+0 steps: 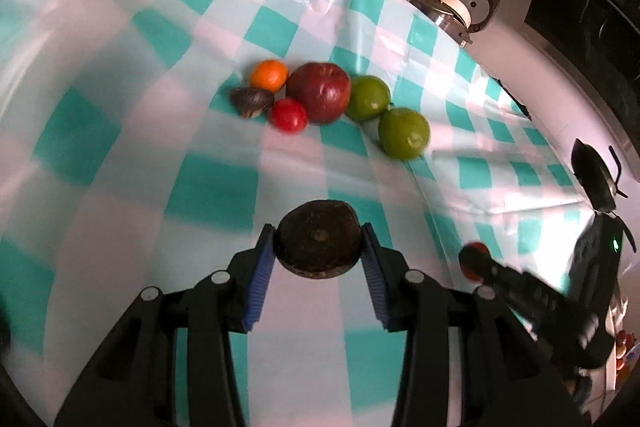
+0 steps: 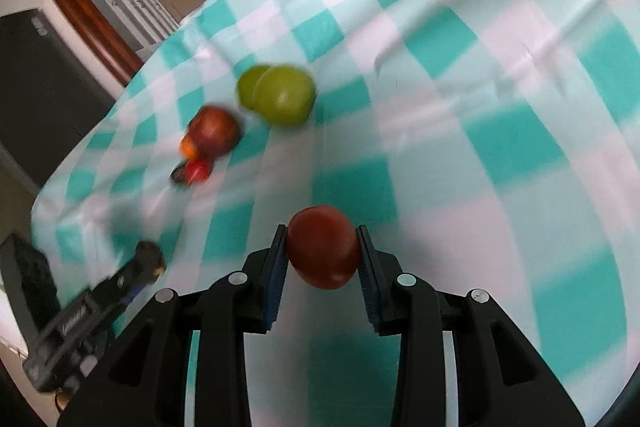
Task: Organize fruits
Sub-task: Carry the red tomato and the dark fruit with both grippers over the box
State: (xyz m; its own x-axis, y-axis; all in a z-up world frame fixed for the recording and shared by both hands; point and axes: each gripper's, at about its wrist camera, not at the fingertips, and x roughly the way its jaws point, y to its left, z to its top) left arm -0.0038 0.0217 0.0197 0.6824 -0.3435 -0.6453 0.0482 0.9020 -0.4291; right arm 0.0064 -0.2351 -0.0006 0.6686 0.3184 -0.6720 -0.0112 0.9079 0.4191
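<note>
Two grippers up, both loaded; I see the left gripper (image 1: 319, 247) w/ its blue pads (image 1: 260, 275) pressed on either side of a dark brown fruit (image 1: 319, 244), flat-ish, rough skin, stem scar facing the cam; it's held above the checked teal-and-white tablecloth (image 1: 120, 107). Right gripper (image 2: 322, 253) clamps a dark red tomato (image 2: 323, 251) between its pads, also above the cloth; same gripper shows blurred at right edge of left cam (image 1: 476, 263).

Six fruits sit clustered further out on the cloth: orange (image 1: 269, 75) at back left, touching or nearly touching a big red apple (image 1: 319, 92); small dark fruit (image 1: 251, 101) just in front of the orange; small red tomato (image 1: 288, 114) against the apple's front; green apple (image 1: 368, 98) touching the red one's right side; second green apple (image 1: 404, 132) just beside it, nearer me.

Right cam is motion-blurred; cluster visible there upper left, detail poor; I can't tell contacts from it.
</note>
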